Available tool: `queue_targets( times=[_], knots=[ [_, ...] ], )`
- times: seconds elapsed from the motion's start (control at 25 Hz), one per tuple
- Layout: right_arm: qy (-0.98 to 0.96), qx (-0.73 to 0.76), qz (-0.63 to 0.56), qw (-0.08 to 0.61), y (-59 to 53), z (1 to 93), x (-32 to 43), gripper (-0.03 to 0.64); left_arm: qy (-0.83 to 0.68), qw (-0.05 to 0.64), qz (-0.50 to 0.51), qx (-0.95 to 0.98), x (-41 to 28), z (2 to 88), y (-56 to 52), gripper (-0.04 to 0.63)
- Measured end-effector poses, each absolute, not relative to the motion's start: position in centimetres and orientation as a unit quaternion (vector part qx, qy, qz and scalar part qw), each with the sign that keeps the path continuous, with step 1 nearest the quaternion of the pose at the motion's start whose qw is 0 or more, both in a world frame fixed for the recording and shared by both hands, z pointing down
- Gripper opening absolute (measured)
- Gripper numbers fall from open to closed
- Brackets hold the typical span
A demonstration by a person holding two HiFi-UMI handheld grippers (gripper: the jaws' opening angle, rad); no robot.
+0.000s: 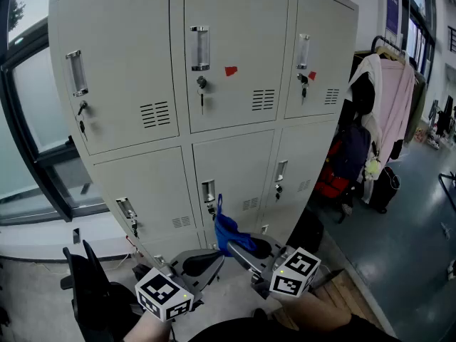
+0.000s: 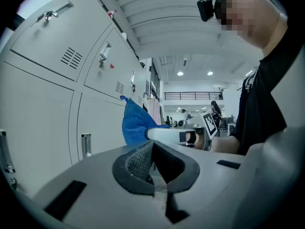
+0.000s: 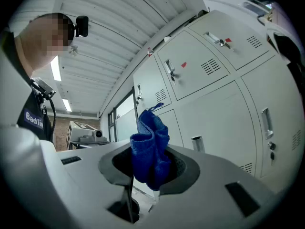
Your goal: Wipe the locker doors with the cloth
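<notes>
Right gripper point(image 1: 241, 246), fingers clamped on the bunched blue cloth point(image 1: 226, 231) near the lower locker doors point(image 1: 239, 173), could lose it once rubbing drags; left gripper point(image 1: 205, 261) fingers closed, empty.

No text can be read: no legible print is seen on the red stickers point(image 1: 230, 70) on the upper locker doors point(image 1: 235, 13), and the purple poster point(image 1: 392, 9) at far right is too small
</notes>
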State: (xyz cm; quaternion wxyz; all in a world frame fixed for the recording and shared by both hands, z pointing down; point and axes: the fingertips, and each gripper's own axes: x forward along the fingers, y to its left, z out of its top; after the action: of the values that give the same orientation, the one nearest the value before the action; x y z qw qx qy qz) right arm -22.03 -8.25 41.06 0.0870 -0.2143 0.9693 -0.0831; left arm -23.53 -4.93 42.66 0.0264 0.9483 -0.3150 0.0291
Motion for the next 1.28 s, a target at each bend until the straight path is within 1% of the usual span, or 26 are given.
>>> queue_targets(
  times=[0.4, 0.72, 0.92, 1.04, 1.28],
  knots=[
    [0.968, -0.219, -0.089, 0.088, -8.6, 41.3, -21.5, 0.103, -0.308, 0.026, 0.028, 0.951, -23.0, 42.7, -5.3, 0.008],
    [0.959, -0.216, -0.122, 0.134, -9.9, 39.4, -20.2, 0.103, -0.302, 0.028, 0.027, 0.952, -22.6, 42.5, -5.5, 0.008],
    [0.945, -0.212, -0.147, 0.203, -12.6, 34.1, -17.6, 0.103, -0.299, 0.020, 0.023, 0.954, -22.3, 41.3, -5.8, 0.008],
    [0.939, -0.215, -0.128, 0.236, -14.1, 29.7, -15.8, 0.103, -0.294, 0.011, 0.023, 0.956, -22.0, 39.9, -6.1, 0.008],
    [0.937, -0.218, -0.094, 0.258, -15.9, 23.7, -14.4, 0.103, -0.270, -0.060, 0.032, 0.960, -20.4, 32.1, -8.1, 0.008]
  ],
)
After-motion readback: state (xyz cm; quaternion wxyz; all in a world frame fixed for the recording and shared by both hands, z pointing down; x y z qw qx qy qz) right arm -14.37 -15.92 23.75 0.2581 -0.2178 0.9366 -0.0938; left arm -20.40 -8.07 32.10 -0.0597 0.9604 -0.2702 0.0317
